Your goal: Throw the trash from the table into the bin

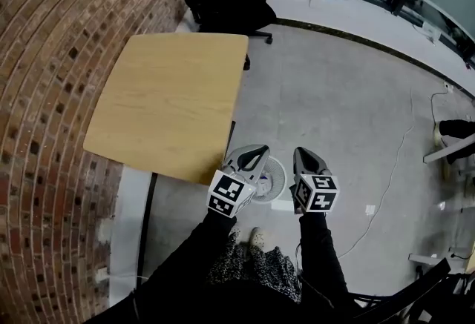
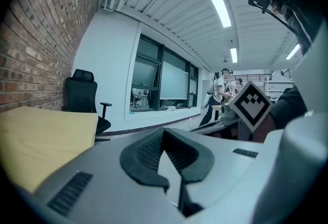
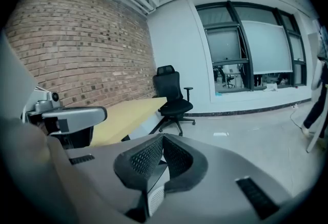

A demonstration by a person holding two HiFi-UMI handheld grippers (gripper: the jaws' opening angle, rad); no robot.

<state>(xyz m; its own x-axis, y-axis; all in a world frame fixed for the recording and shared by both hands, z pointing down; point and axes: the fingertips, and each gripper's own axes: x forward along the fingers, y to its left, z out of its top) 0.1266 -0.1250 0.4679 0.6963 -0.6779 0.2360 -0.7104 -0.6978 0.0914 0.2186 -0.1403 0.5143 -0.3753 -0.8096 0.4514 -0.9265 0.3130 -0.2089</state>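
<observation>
Head view: we held left gripper point(image 1: 256, 156) and right gripper point(image 1: 304, 159), fingers clenched and empty, above the bin point(image 1: 272, 180) by the tabletop's point(image 1: 171, 100) near right corner; no trash showed, so we judged one last scan wise.

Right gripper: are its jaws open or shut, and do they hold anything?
Shut, empty: the right gripper shows fingertips meeting, nothing between them.

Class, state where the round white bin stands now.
Head view, lower centre: the round white bin stands on the floor by the light wooden table's near corner, between the left gripper and right gripper.
</observation>
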